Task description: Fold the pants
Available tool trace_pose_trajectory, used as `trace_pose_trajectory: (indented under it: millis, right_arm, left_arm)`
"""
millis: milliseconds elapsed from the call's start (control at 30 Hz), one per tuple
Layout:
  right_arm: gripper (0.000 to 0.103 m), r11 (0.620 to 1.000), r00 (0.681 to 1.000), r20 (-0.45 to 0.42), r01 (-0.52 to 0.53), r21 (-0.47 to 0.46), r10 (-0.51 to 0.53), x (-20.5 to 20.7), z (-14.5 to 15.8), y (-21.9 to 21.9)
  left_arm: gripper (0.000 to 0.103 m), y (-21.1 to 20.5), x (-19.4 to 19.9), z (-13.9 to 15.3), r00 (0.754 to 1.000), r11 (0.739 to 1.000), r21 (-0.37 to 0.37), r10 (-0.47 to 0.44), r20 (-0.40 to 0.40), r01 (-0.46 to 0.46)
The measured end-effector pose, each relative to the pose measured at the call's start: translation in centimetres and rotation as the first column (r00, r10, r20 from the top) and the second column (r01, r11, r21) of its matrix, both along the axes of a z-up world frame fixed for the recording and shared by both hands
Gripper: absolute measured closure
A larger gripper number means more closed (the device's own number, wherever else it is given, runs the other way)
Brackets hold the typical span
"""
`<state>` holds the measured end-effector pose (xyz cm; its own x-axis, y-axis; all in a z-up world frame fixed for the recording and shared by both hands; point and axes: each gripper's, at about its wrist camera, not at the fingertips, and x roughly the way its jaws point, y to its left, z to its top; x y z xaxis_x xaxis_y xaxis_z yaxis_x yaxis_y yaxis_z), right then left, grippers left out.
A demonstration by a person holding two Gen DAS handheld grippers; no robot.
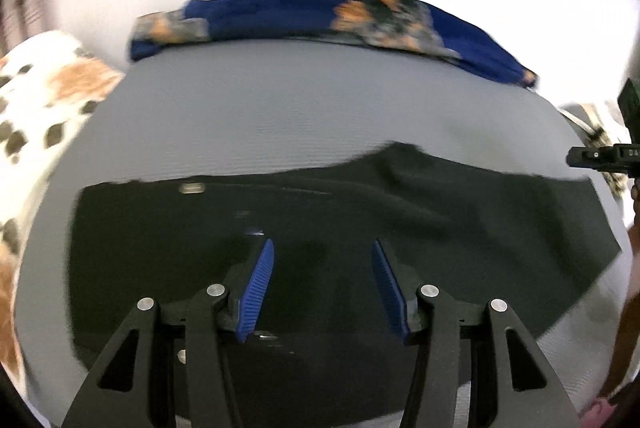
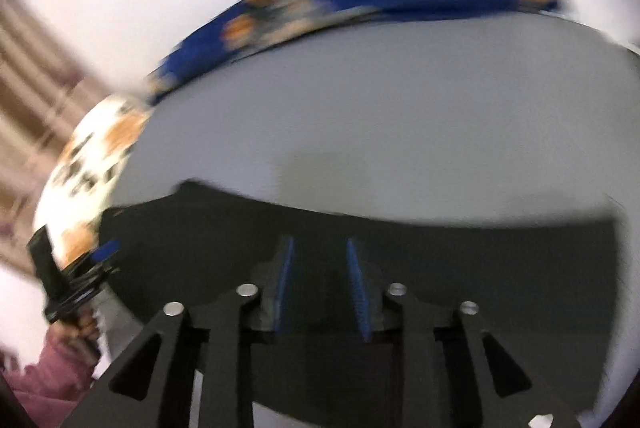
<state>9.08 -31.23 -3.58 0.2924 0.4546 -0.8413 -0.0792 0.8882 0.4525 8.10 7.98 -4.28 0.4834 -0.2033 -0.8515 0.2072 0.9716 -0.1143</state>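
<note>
Black pants (image 1: pixel 360 228) lie spread on a grey sheet (image 1: pixel 300 107), waistband button at upper left. My left gripper (image 1: pixel 322 248) is open, its blue pads above the pants, holding nothing. In the blurred right wrist view the pants (image 2: pixel 480 260) lie across the lower half. My right gripper (image 2: pixel 320 248) is open with a narrower gap, over the cloth and empty. The right gripper shows at the right edge of the left view (image 1: pixel 600 155); the left gripper shows at the left edge of the right view (image 2: pixel 80 276).
A blue floral cloth (image 1: pixel 320 15) lies folded along the far edge of the sheet. A white, brown-spotted cover (image 1: pixel 40 99) is at the left. A pink sleeve (image 2: pixel 44 368) holds the left gripper.
</note>
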Motion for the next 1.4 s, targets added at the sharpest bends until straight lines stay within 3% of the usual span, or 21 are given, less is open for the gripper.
trace_pose_trajectory:
  millis: [67, 233, 400, 533, 600, 633, 767, 900, 1000, 1033, 1067, 1100, 1233, 1400]
  right_arm:
    - [0.072, 0.992, 0.993, -0.007, -0.121, 0.028, 0.122, 2.9, -0.9, 4.4]
    - [0.072, 0.935, 0.935, -0.036, -0.352, 0.049, 0.354, 9.0, -3.5, 13.6]
    - [0.070, 0.890, 0.885, -0.089, -0.455, 0.041, 0.456, 11.7, -6.4, 17.4]
    - [0.067, 0.861, 0.849, -0.141, -0.501, 0.088, 0.509, 12.2, -8.2, 18.4]
    - [0.076, 0.847, 0.834, -0.147, -0.519, 0.112, 0.531, 12.3, -8.5, 19.0]
    - [0.093, 0.845, 0.834, -0.138, -0.520, 0.126, 0.534, 12.3, -8.3, 19.1]
    - [0.098, 0.866, 0.863, -0.079, -0.499, 0.036, 0.500, 12.5, -7.4, 19.3]
    - [0.099, 0.887, 0.887, -0.062, -0.460, -0.041, 0.457, 12.6, -8.8, 19.9]
    - [0.095, 0.891, 0.893, -0.050, -0.449, -0.067, 0.447, 12.7, -8.7, 20.1]
    - [0.090, 0.891, 0.894, -0.046, -0.447, -0.076, 0.445, 12.6, -8.5, 20.1]
    - [0.078, 0.896, 0.900, -0.041, -0.435, -0.088, 0.434, 12.7, -8.2, 20.1]
    - [0.075, 0.906, 0.911, -0.031, -0.412, -0.097, 0.411, 12.6, -7.6, 19.7]
    - [0.075, 0.951, 0.952, 0.053, -0.295, -0.093, 0.301, 11.1, -4.0, 16.8]
    - [0.072, 0.967, 0.970, 0.076, -0.218, -0.132, 0.229, 7.4, -2.0, 13.4]
  left_arm:
    - [0.051, 1.9, 0.3, -0.4, 0.999, 0.999, 0.004, 0.046, -0.007, -0.046]
    - [0.051, 6.0, 0.3, -2.2, 0.988, 0.989, 0.001, 0.149, -0.048, -0.149]
    - [0.051, 7.0, 0.0, -3.4, 0.987, 0.990, 0.002, 0.144, -0.065, -0.144]
    - [0.051, 6.9, -0.2, -3.9, 0.990, 0.992, 0.010, 0.130, -0.062, -0.129]
    - [0.051, 6.9, -0.3, -4.0, 0.991, 0.993, 0.016, 0.119, -0.056, -0.118]
    - [0.051, 6.9, -0.4, -4.0, 0.992, 0.993, 0.015, 0.114, -0.055, -0.114]
    - [0.051, 7.3, -0.5, -4.1, 0.992, 0.994, -0.005, 0.111, -0.056, -0.112]
    - [0.051, 7.7, -0.7, -4.2, 0.991, 0.992, -0.021, 0.119, -0.052, -0.121]
    - [0.051, 7.4, -0.9, -4.3, 0.993, 0.994, 0.001, 0.105, -0.045, -0.105]
    - [0.051, 7.3, -0.9, -4.3, 0.994, 0.995, 0.015, 0.099, -0.044, -0.098]
    - [0.051, 7.1, -0.8, -4.1, 0.994, 0.995, 0.028, 0.101, -0.051, -0.100]
    - [0.051, 6.9, -0.7, -3.9, 0.993, 0.994, 0.035, 0.106, -0.059, -0.104]
    - [0.051, 6.3, -0.5, -1.3, 0.996, 0.996, -0.019, 0.091, -0.011, -0.091]
    - [0.051, 3.0, 1.2, 1.2, 0.998, 0.997, -0.077, -0.025, 0.058, 0.030]
